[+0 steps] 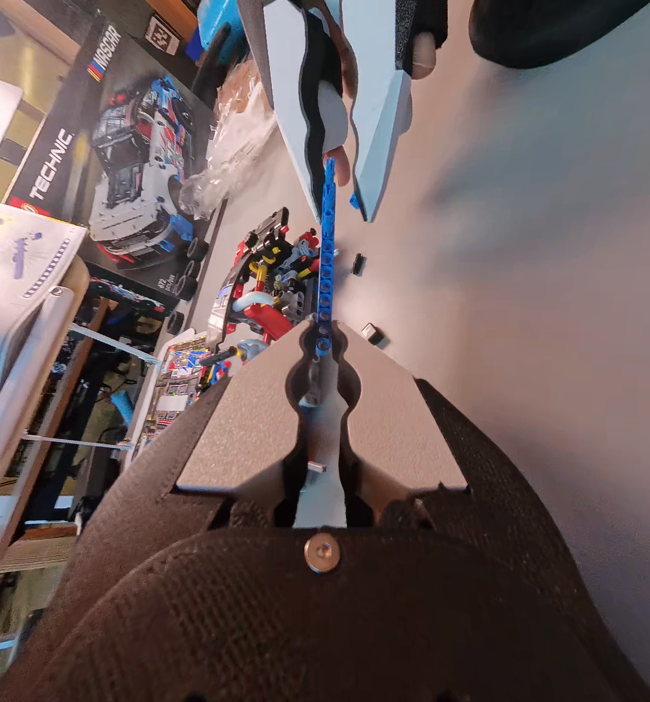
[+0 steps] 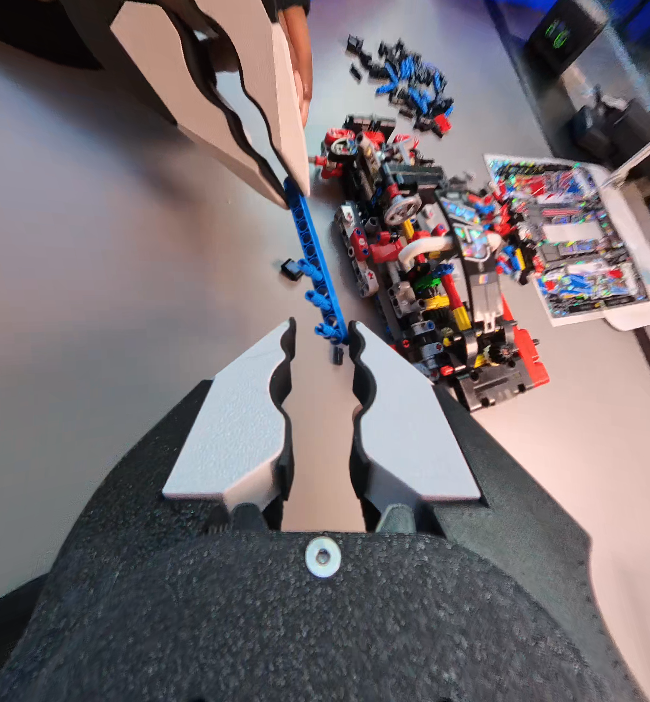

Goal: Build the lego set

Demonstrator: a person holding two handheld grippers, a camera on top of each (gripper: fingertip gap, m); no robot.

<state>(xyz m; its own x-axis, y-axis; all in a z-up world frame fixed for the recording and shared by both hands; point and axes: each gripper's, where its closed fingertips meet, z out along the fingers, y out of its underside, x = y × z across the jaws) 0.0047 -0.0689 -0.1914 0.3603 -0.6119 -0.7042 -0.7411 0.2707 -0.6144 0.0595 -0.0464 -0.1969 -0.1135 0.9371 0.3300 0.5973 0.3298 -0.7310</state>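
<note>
While left gripper (image 1: 322, 326) clamps one blue beam (image 1: 326, 262), two black pieces (image 1: 358, 263) lie.

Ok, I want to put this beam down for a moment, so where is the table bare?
The widest bare stretch of table lies across the blue beam from the car chassis, bare but for a small black piece beside the beam. Past the chassis it is crowded: sticker sheet, loose parts pile.

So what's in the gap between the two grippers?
The long blue beam spans it. The left hand-held gripper pinches its far end; the open right hand-held gripper sits at the near end. The right wrist view shows it best.
</note>
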